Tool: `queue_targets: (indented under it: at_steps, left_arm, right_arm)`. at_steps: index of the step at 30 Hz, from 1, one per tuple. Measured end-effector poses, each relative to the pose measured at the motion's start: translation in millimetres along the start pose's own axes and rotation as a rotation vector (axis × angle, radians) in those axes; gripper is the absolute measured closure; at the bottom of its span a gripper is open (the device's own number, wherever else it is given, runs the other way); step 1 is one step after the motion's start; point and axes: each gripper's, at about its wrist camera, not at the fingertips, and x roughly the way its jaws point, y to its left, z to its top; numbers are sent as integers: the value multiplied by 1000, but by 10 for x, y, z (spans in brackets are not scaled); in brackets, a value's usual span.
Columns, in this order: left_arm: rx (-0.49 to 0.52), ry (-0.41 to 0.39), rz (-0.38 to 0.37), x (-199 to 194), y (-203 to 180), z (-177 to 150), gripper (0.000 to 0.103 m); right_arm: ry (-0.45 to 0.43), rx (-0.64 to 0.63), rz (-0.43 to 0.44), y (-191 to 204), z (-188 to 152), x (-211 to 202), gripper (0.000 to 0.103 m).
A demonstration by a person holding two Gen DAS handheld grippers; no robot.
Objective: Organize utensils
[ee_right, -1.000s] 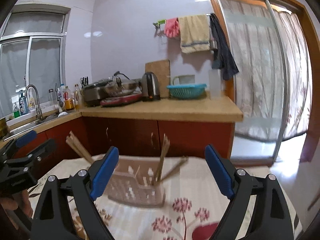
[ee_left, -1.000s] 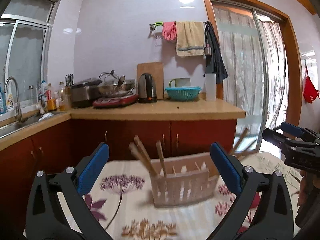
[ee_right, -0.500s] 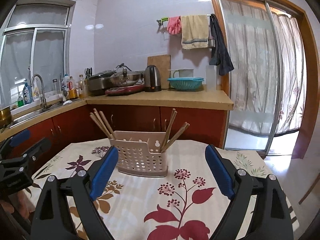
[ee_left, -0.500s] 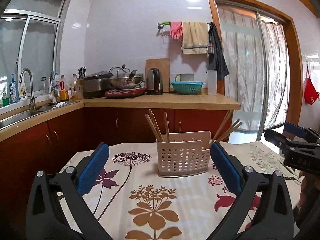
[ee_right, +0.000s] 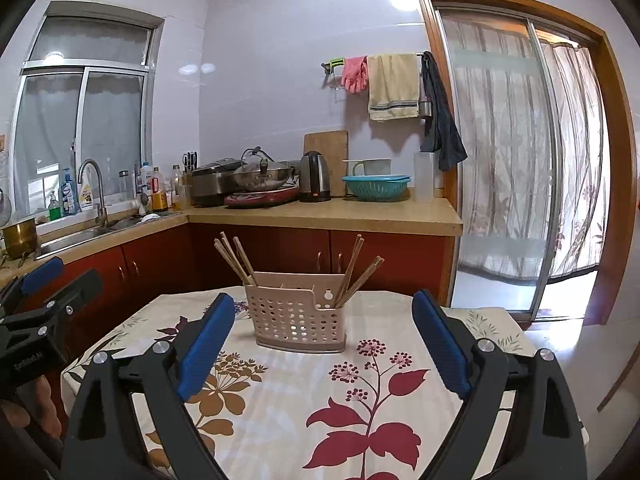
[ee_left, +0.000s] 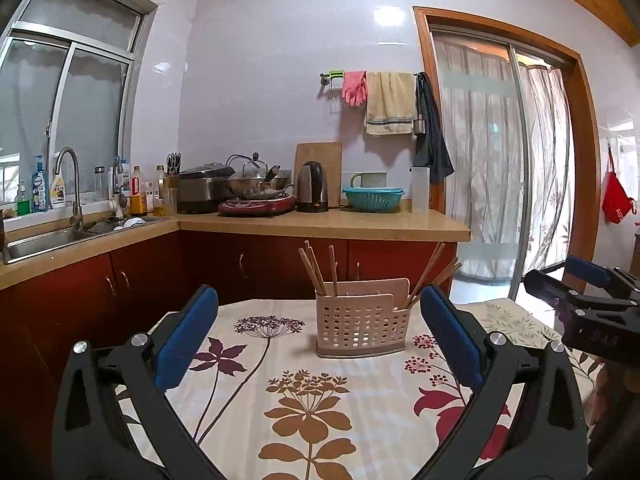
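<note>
In the left wrist view, the left gripper (ee_left: 318, 336) is held wide open with nothing between its 2 blue pads (ee_left: 186, 338). The utensil holder (ee_left: 362, 324) with chopsticks (ee_left: 316, 268) stands upright on the flowered tablecloth (ee_left: 312, 408), apart from the pads.

In the right wrist view, the right gripper (ee_right: 324, 344) is also spread wide and grips nothing. The holder is seen beyond its fingers, untouched.
</note>
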Motion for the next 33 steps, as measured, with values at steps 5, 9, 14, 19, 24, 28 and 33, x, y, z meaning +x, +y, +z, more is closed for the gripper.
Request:
queue_targets:
  at_steps: [5,9,14,19,24,28,33]
  left_arm:
    - [-3,1,-4,-30,2,-7,4]
    - [-15,1,-5,-81,8,-6,4]
    - [-19,-2,-5,-100,16,-3,4]
    - [-17,-1,-4,-93,14,-7,4]
    - [-17,1,-7,-101,12,-4,4]
    - [-20,5,-16,-130,16,30,4]
    - [-25,5,-19,-148,20,43,4]
  right_arm:
    - [-5,1,0,12,-21,-63,15]
    - [-9,1,-3,19,-17,-117,15]
    - [-13,3,-5,24,7,-166,15]
    - [-13,3,-6,19,13,-171,15]
    - [-14,4,-4,20,11,-181,15]
    - [-12,4,-5,19,8,-184,15]
    - [-15,4,-5,15,8,-170,15]
